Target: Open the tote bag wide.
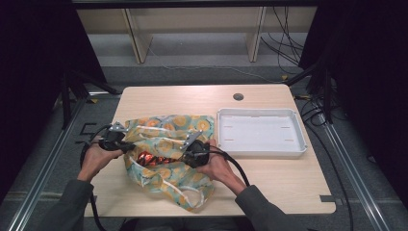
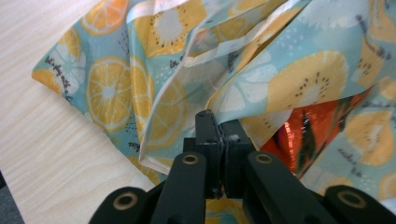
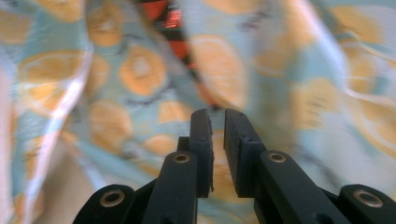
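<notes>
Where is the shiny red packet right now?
In the high view the red packet lies inside the open fruit-print bag, at the table's front left, between the left gripper and right gripper, left of the white tray.

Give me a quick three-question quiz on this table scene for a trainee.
1. True or false: something lies in the white tray.
2. What is the left claw pinching?
A. an edge of the fruit-print bag
B. the tray's rim
C. a loose cable
3. Fill in: the shiny packet showing through the bag's opening is ___ in colour.
Key: 1 false, the tray is empty; 2 A; 3 orange-red.
</notes>
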